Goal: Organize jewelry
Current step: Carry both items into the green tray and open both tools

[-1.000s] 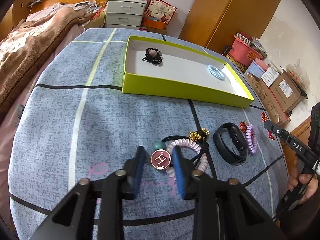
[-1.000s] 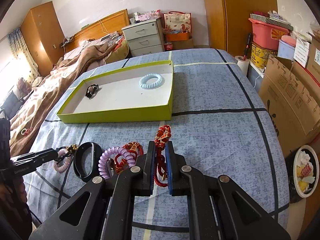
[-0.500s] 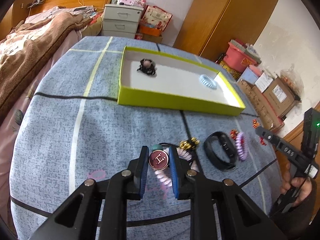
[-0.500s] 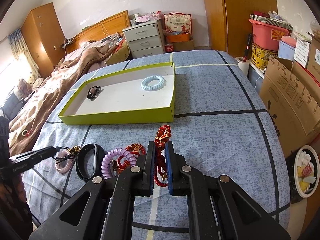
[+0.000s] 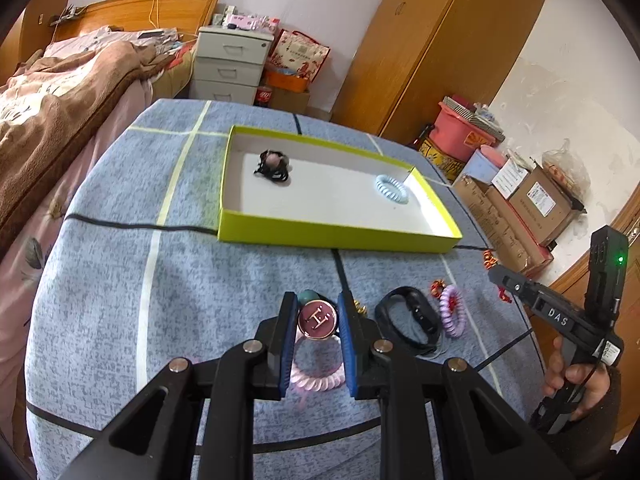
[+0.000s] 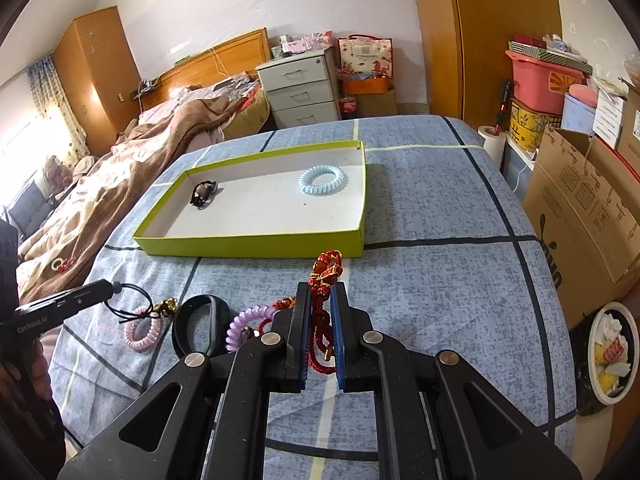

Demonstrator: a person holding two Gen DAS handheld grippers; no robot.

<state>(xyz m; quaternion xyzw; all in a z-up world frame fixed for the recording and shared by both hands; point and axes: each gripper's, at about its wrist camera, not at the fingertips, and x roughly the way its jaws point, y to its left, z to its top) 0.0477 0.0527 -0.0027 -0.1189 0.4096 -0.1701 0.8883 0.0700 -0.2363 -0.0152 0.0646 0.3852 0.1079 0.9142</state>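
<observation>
My left gripper [image 5: 317,312] is shut on a round dark-red "H" charm [image 5: 317,319] with a black cord and lifts it above the blue cloth; in the right wrist view [image 6: 114,290] the cord hangs from its tip. A pink spiral hair tie [image 5: 318,376] lies below it. My right gripper [image 6: 320,300] is shut on a red braided bracelet [image 6: 325,276] and holds it above the cloth. The yellow-green box [image 5: 336,238] holds a black hair tie [image 5: 273,165] and a light-blue spiral tie [image 5: 392,188].
On the cloth lie a black band [image 5: 412,320], a purple spiral tie [image 5: 452,314] with a red trinket, and a gold charm [image 6: 167,306]. A bed stands at the left, cardboard boxes [image 6: 580,216] at the right, past the table's edge.
My left gripper closed on the "H" charm and lifted it off the cloth. My right gripper stayed shut on the red bracelet and moved slightly toward the box.
</observation>
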